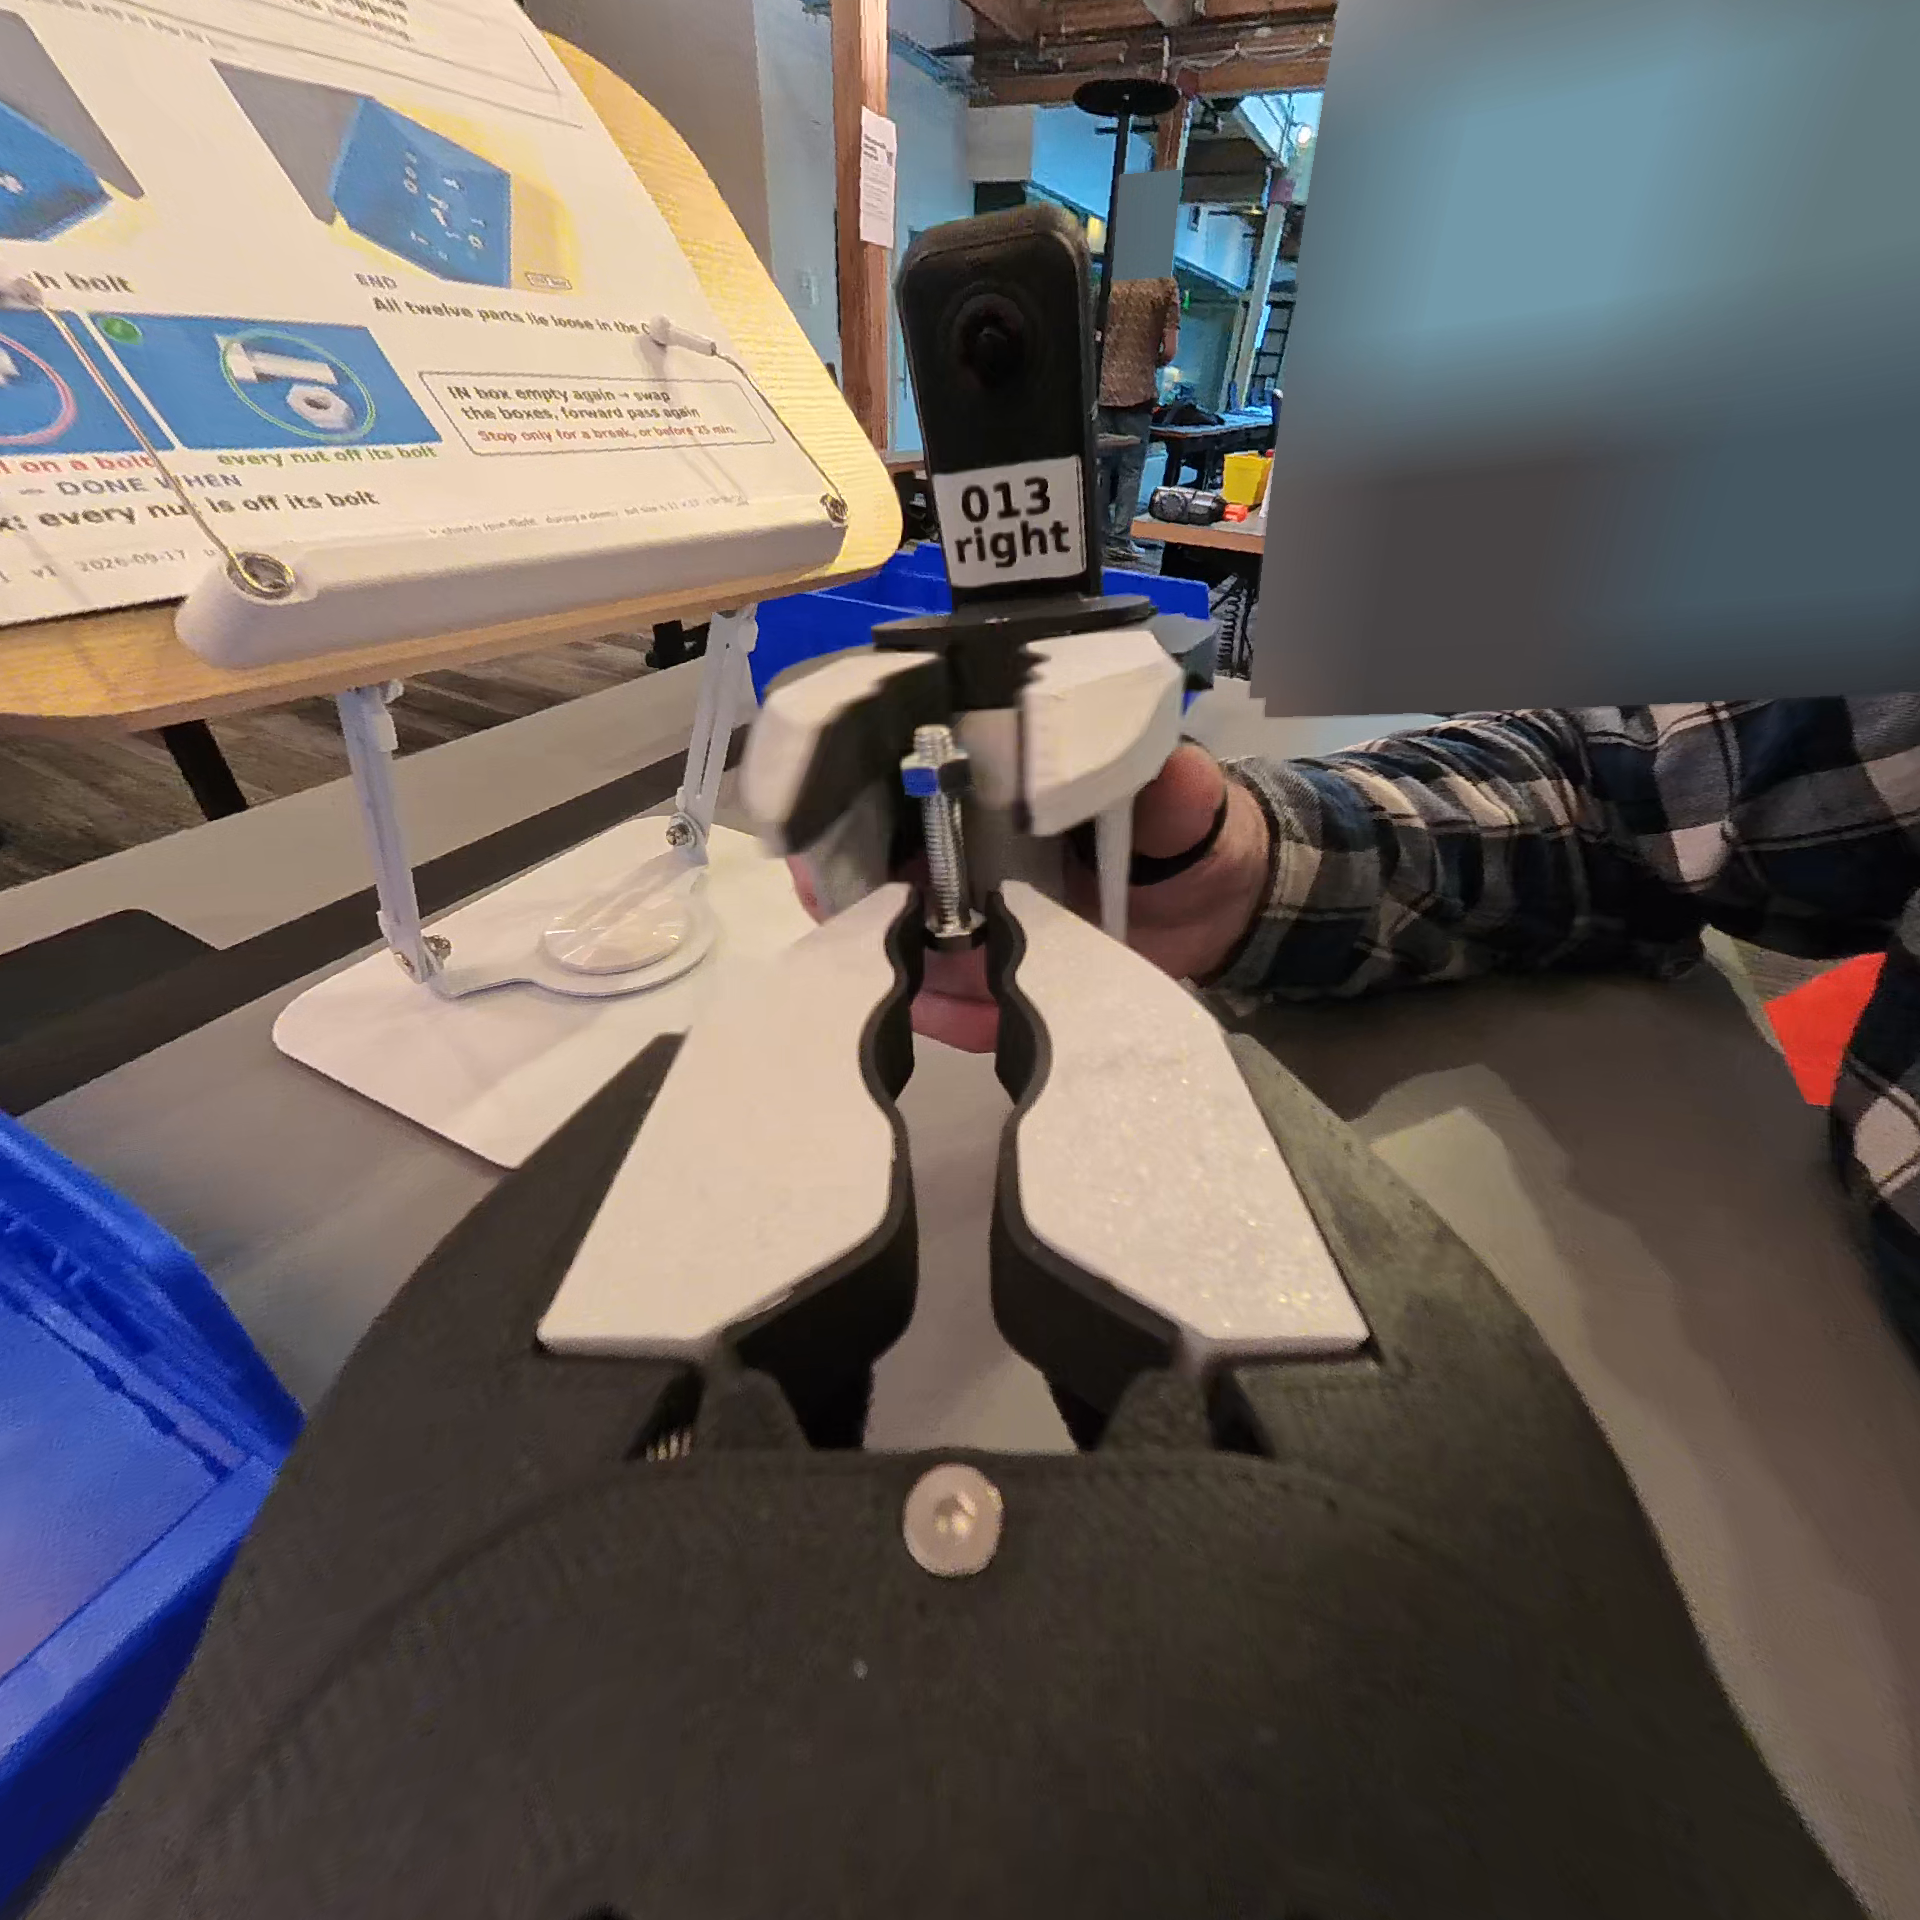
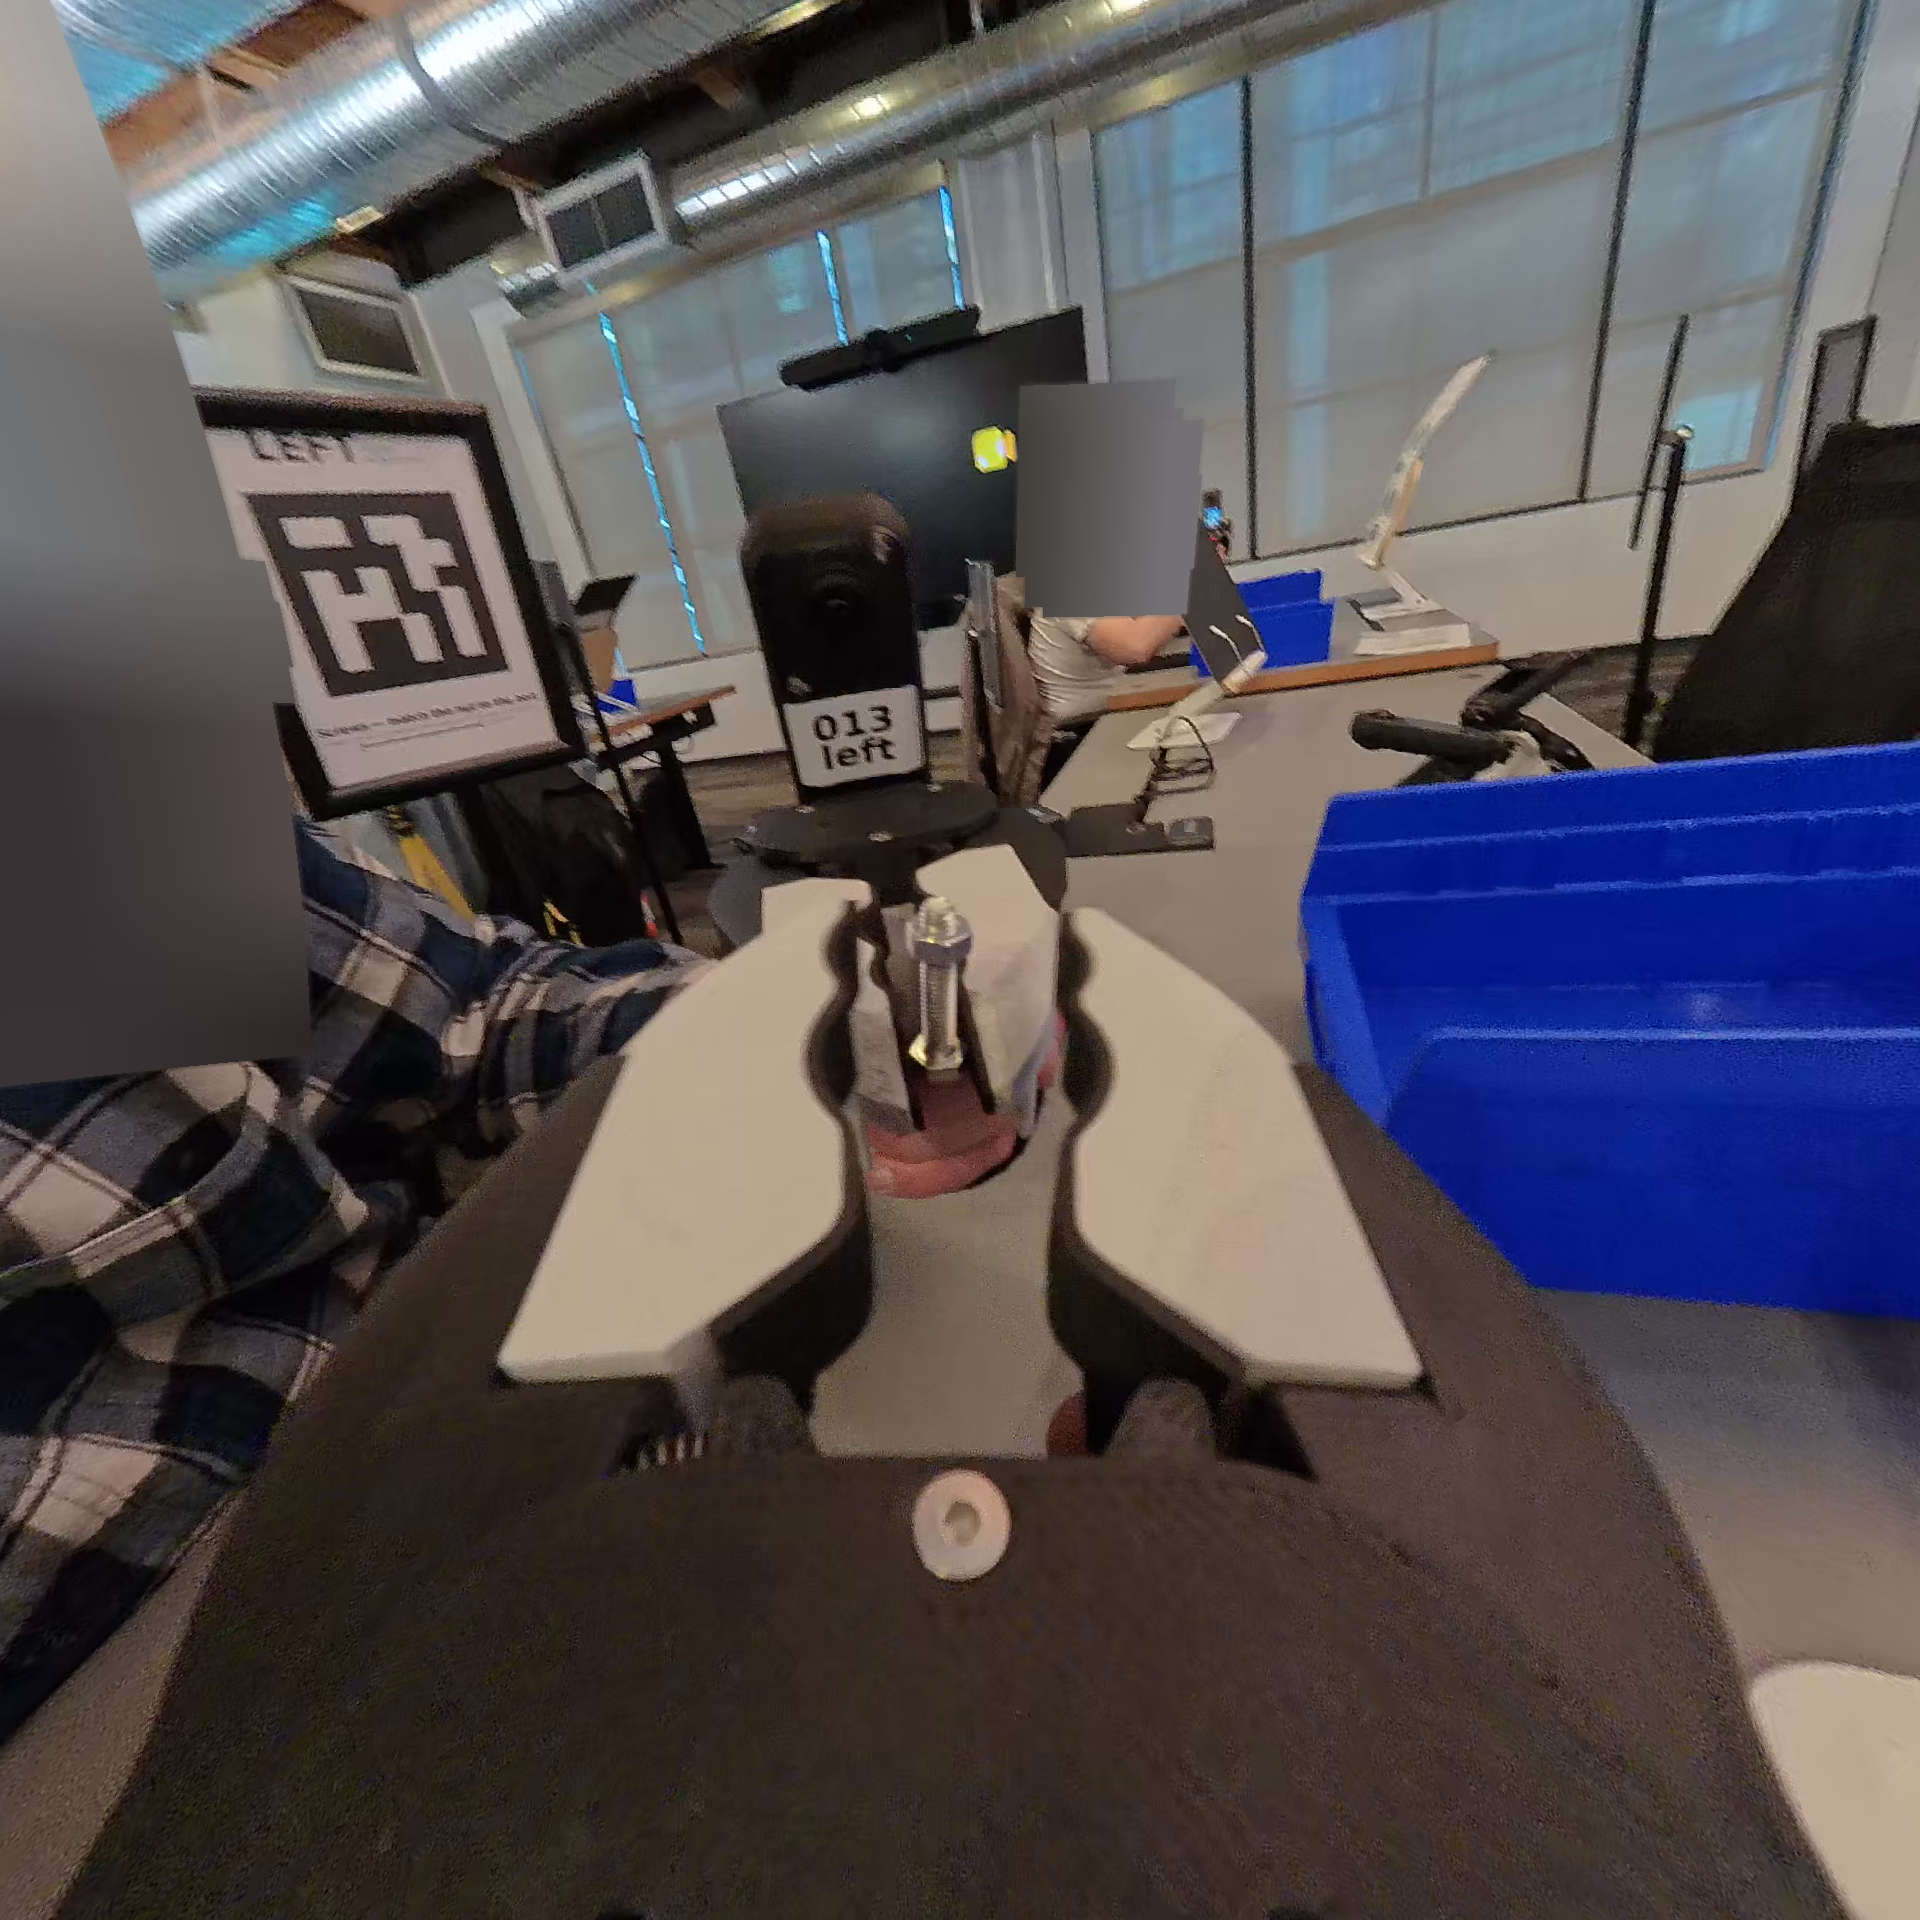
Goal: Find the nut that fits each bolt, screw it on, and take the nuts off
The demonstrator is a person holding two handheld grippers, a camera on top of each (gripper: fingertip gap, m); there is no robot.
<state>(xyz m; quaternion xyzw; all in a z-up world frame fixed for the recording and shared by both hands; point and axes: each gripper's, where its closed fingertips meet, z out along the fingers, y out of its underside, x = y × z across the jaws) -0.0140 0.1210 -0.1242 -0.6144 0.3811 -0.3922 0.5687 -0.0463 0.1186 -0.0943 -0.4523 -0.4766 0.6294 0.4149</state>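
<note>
Your left gripper (image 1: 954, 925) is closed on the head end of the bolt (image 1: 941, 831), pads pressing it from both sides, so the bolt stands upright above the grey table (image 1: 1558, 1091). The nut (image 1: 932, 774) sits near the bolt's top end. Your right gripper (image 2: 961, 997) stands wide open around the bolt, its fingers (image 2: 1164, 1091) clear of the nut on either side. Each gripper's camera carries a white printed label (image 1: 1013, 520), and an instruction sheet (image 1: 343, 291) with printed text and pictures stands on a white stand behind. A blue bin (image 2: 1621, 1029) sits nearby.

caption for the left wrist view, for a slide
Left tool clamps a bolt by its head; nut near the tip, right tool open around it.
</note>
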